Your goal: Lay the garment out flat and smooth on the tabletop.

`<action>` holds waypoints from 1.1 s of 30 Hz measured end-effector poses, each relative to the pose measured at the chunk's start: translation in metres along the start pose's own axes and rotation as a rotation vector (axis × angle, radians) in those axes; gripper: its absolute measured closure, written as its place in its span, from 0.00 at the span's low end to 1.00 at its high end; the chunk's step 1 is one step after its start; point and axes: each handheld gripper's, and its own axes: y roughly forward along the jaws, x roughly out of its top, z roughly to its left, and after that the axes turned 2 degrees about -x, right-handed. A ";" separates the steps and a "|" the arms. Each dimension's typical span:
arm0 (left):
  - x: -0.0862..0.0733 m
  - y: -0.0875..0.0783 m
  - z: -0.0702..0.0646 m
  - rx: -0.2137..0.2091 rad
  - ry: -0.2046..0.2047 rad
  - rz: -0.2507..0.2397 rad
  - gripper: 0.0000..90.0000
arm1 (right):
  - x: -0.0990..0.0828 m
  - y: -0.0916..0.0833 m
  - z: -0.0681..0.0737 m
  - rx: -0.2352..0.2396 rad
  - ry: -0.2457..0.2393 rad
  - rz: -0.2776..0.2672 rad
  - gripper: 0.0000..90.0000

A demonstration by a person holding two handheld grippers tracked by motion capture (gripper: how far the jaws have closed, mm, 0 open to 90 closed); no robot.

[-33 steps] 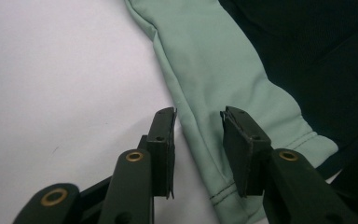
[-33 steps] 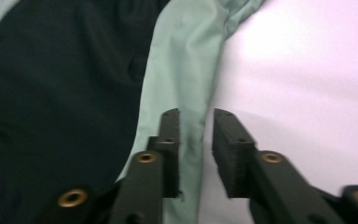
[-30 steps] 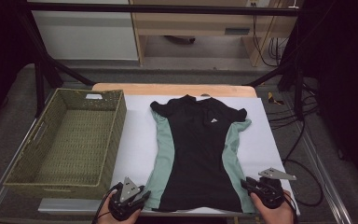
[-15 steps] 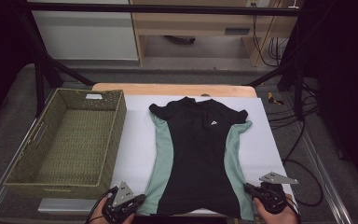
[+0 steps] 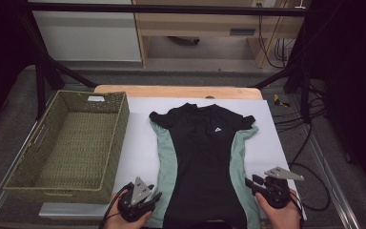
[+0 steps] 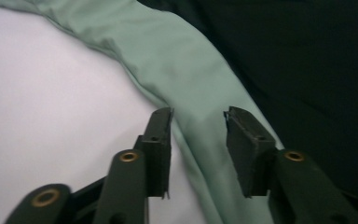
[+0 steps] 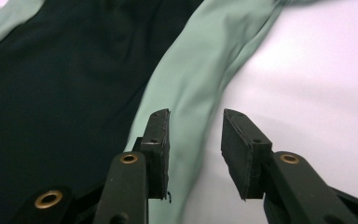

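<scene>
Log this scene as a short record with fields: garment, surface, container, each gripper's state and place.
garment: black short-sleeved shirt with mint-green side panels, spread flat, collar away from the person
surface: white sheet over a wooden table
container: woven olive-green basket, beside the shirt, apart from it
left gripper: jaws just opened, over the shirt's green hem edge, pads not pressing
right gripper: jaws just opened, over the opposite green edge, pads not pressing
</scene>
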 end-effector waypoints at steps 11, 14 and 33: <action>-0.003 0.026 0.010 -0.042 -0.013 0.022 0.86 | 0.019 0.043 0.004 0.003 -0.062 0.061 0.97; -0.003 0.026 0.009 -0.054 -0.002 0.015 0.96 | 0.018 0.042 0.004 -0.006 -0.073 0.068 1.00; -0.023 -0.022 -0.019 -0.071 0.021 0.012 0.88 | -0.013 0.004 0.012 0.038 -0.071 0.061 0.94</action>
